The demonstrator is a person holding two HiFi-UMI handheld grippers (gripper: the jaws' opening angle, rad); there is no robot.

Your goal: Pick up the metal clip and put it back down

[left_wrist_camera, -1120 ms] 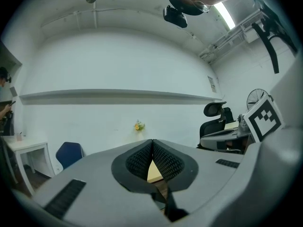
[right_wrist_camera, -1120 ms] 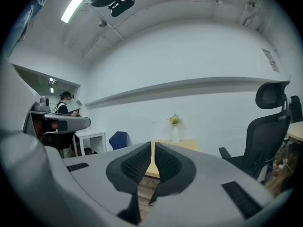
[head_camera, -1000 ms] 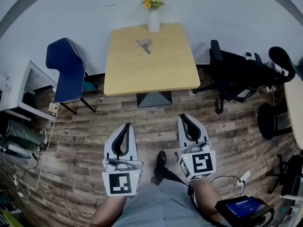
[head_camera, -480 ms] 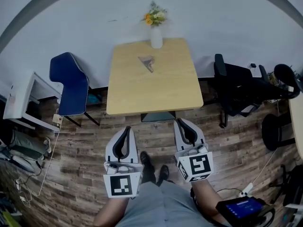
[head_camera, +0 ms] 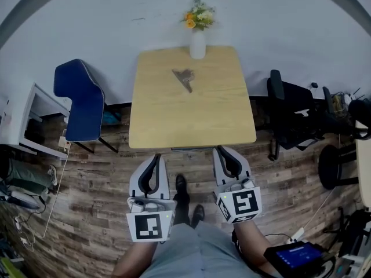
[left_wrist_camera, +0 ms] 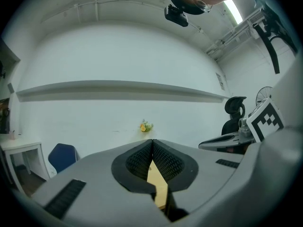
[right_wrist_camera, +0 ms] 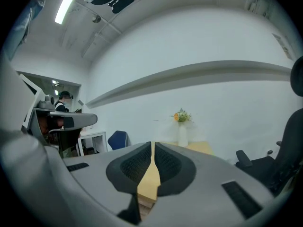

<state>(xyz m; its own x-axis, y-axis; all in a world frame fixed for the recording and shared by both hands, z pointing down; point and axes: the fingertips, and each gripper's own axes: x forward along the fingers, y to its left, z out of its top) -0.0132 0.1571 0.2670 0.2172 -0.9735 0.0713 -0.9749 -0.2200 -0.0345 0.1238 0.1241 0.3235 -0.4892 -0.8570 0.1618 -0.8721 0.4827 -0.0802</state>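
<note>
Over the wood-plank floor (head_camera: 87,213), I stand just short of the tan table (head_camera: 191,120). Blue chair (head_camera: 81,100) to its left, black office chair (head_camera: 290,112) to its right.

Left gripper (head_camera: 155,157) and right gripper (head_camera: 224,150) are held low, side by side in front of my body. Both point at the table's near edge, tips close to it but not over it. Each gripper's own view shows its jaws pressed together, nothing between them.

White vase (head_camera: 197,44) stands upright at the far edge and holds orange and yellow flowers (head_camera: 200,17).

Metal clip (head_camera: 184,78) lies flat on the tabletop just in front of the vase, well apart from both grippers.

Against half a second ago: the table edge sits nearer the gripper tips. Gripper pose unchanged.
</note>
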